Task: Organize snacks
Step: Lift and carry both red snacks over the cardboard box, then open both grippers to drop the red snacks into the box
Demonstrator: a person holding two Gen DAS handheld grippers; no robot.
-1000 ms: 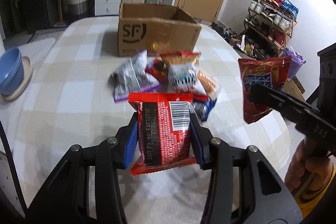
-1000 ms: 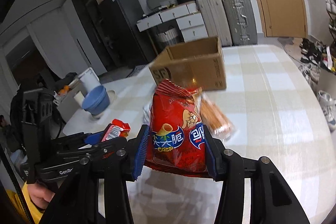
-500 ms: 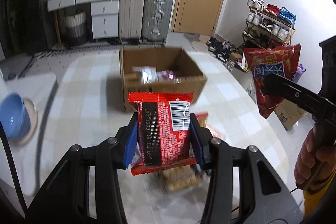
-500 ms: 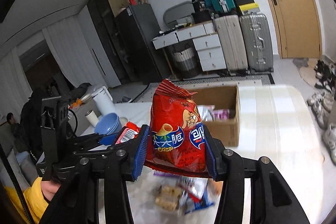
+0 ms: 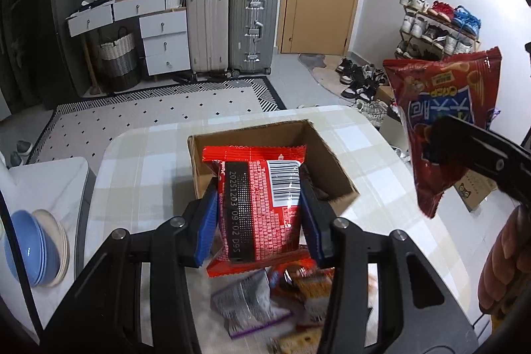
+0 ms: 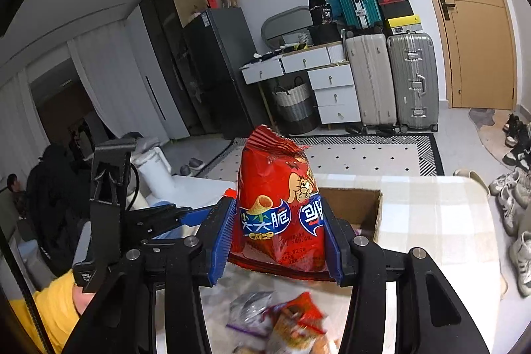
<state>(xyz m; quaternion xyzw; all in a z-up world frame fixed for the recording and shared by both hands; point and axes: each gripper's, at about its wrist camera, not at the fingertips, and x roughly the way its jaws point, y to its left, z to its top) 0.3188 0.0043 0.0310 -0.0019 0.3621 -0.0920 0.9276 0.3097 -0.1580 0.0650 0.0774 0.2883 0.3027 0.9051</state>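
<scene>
Both clamped packets (image 5: 259, 204) (image 6: 278, 214) rose, seemingly over the box (image 5: 332, 168).

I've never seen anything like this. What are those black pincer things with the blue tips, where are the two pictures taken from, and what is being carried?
There is no robot here: a person holds a hand-operated gripper in each hand, each with a wide-angle camera looking forward along its jaws. One picture comes from the left gripper, the other from the right gripper.

The left one is shut on a flat red snack packet with its barcode facing the camera. The right one is shut on a puffy red crisp bag. Each gripper also shows at the edge of the other's picture, so you see the crisp bag twice.

Below is a table with a checked cloth. On it stands an open cardboard box, and nearer the cameras lies a blurred heap of snack packets. Both held packs hang above the table, near the box.
</scene>
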